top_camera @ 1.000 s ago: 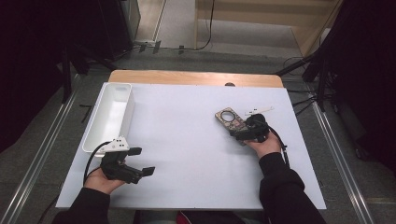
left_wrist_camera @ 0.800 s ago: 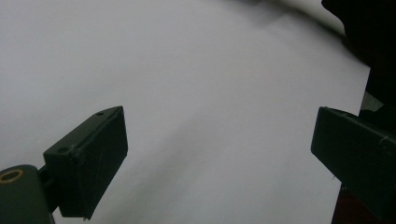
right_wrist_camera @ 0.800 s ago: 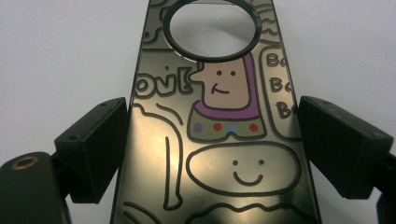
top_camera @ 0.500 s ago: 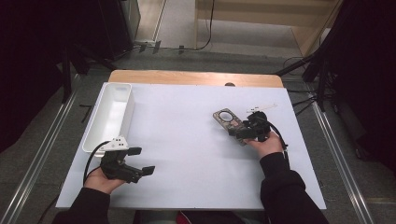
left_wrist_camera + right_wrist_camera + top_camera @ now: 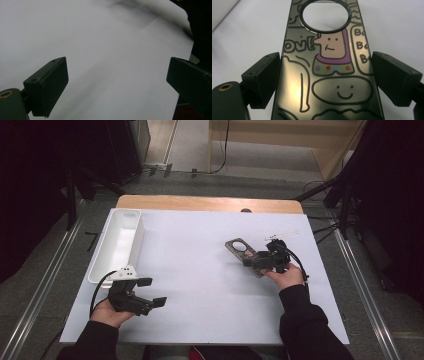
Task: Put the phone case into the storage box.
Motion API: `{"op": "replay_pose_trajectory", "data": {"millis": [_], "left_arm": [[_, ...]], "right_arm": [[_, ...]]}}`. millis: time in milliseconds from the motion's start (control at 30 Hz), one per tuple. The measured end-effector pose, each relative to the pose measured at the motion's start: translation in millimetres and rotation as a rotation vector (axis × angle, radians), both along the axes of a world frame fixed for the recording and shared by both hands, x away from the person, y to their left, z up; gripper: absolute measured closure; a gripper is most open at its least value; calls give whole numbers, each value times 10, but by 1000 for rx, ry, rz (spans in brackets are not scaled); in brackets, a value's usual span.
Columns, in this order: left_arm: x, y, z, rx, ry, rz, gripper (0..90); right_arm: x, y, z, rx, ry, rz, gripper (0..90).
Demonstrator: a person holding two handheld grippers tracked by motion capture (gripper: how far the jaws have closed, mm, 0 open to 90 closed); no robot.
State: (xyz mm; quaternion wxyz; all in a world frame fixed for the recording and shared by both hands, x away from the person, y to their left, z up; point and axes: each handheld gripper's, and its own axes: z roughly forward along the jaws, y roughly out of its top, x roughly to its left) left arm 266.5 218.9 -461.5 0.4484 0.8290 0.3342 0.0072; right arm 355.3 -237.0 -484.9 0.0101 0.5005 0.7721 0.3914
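White table cover on a wooden table; person seated at the near edge, 1 gripper in each hand. Right gripper sits at the right side of the cover, pointing left toward a flat dark plate with a round hole at its far end. In the right gripper view the plate is glossy and printed with cartoon line drawings: a figure in a purple collar with coloured dots, a smiling blob, speech bubbles with lettering. It runs lengthwise between the 2 black jaws, hole away from the camera. The jaws stand wide, 1 along each long edge of the plate; whether the pads actually press on those edges cannot be told, the left one looking close or touching, the right one just beside the edge. Left gripper is at the near left of the cover, just beside the near end of a white tray, well apart from the plate. Its jaws are spread with nothing between them, bare white cover beneath.
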Motion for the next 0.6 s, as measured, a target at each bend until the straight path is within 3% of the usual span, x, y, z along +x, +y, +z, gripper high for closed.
{"op": "replay_pose_trajectory", "data": {"millis": [300,600], "left_arm": [[10,-42,31,-28,34,16,35],[48,-116,85,-55,72,32,35]], "right_arm": [[-78,73,25,46,29,19,107],[-138,164,40,52,39,40,108]]}}
